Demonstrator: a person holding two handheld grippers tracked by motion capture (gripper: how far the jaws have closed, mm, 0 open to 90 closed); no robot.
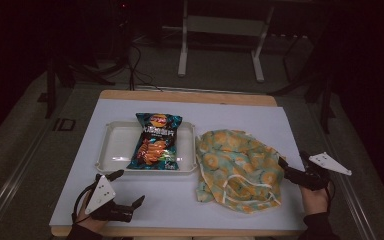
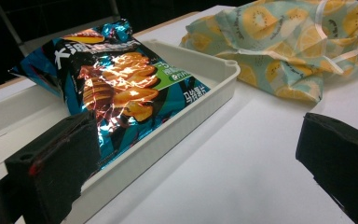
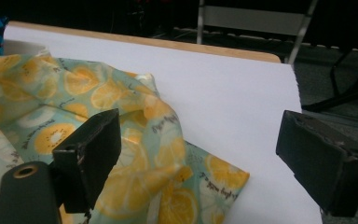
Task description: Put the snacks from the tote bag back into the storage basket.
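High view, near edge: left gripper [image 1: 129,187], jaws apart, empty, on the table [image 1: 180,200].
Right edge: right gripper [image 1: 291,167], jaws apart, empty, beside the fruit-print bag [image 1: 237,167].
Farther: chip packet [image 1: 156,141] lying in white tray [image 1: 112,145].

crumpled fruit-print cloth bag [image 1: 237,167], lying right of tray [image 1: 111,150]

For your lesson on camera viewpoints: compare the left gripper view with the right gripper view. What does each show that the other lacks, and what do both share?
Left gripper view: the crisp bag's printed front, lying in the white tray. Right gripper view: the table's far wooden edge and a metal frame behind it. Both: the fruit-print cloth on the white table, seen between open black jaws.
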